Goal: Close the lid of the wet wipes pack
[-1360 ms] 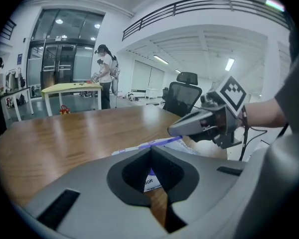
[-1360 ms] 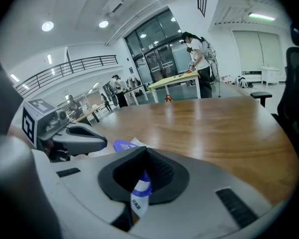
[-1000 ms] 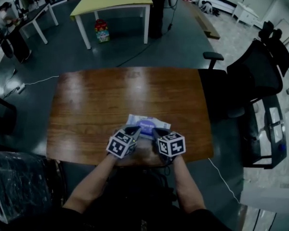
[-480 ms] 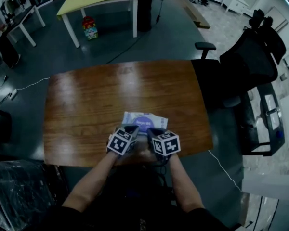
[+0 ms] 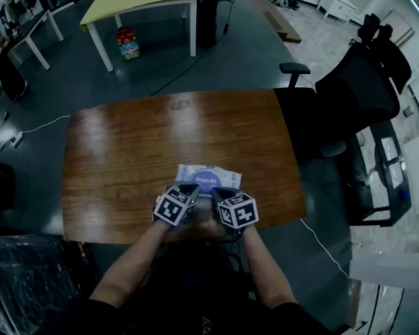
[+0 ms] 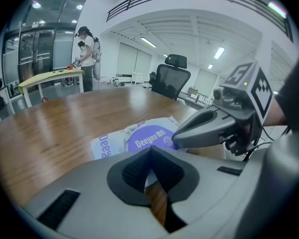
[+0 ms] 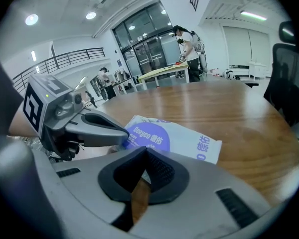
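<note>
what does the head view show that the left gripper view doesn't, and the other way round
Only the head view: the person's forearms, the left gripper seen whole from above, and the full outline of the wooden table.
Only the left gripper view: that gripper's own fingers shut together with nothing between them, the "Deeyeo" print on the purple lid, and the ceiling lights.
Both: the wet wipes pack lying on the wooden table, with the right gripper beside it.
</note>
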`<state>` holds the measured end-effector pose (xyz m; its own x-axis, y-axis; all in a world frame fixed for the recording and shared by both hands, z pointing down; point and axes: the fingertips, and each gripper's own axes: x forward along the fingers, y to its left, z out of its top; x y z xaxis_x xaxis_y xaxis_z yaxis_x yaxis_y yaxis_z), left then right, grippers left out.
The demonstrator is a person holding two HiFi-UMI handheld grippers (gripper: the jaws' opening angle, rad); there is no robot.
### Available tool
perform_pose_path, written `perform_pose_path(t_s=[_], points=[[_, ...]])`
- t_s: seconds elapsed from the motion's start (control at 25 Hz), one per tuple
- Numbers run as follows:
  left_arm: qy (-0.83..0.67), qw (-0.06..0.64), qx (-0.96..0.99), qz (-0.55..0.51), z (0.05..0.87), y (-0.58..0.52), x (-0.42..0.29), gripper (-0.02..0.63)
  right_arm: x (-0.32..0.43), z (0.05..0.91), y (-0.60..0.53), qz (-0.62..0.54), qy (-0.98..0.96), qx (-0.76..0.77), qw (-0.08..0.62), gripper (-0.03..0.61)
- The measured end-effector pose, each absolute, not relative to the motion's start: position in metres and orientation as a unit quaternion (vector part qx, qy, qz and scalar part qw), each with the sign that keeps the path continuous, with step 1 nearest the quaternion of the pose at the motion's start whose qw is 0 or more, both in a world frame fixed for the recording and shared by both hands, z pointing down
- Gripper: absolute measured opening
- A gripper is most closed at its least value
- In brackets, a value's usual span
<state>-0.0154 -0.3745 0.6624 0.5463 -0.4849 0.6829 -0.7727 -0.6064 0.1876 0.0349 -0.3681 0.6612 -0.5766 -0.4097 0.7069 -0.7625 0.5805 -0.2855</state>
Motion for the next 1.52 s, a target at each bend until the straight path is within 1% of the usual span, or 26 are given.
perform_pose_path(t_s=[0.24, 0.44, 0.68, 0.92, 1.2, 1.52], points=[[-0.402, 0.22, 0.847, 0.269, 0.634, -0.377, -0.013, -0.005, 0.05, 0.632, -0.37, 0.283, -0.859, 0.344, 0.252, 0.008], [-0.422, 0.194, 0.861, 0.207, 0.581, -0.376, -0.007, -0.005, 0.052, 0.585, -0.373, 0.255, -0.879, 0.354, 0.191, 0.008], [-0.403, 0.16, 0.89, 0.139, 0.508, -0.356, -0.002, -0.005, 0.046, 0.518, -0.358, 0.215, -0.894, 0.375, 0.114, 0.008], [-0.386, 0.139, 0.905, 0.109, 0.467, -0.33, -0.021, -0.005, 0.035, 0.465, -0.334, 0.179, -0.89, 0.415, 0.061, 0.008], [-0.369, 0.121, 0.918, 0.08, 0.435, -0.294, -0.048, -0.005, 0.014, 0.428, -0.297, 0.15, -0.882, 0.446, 0.026, 0.008], [-0.35, 0.105, 0.929, 0.054, 0.414, -0.255, -0.061, -0.005, -0.004, 0.4, -0.26, 0.123, -0.879, 0.46, 0.0, 0.008]])
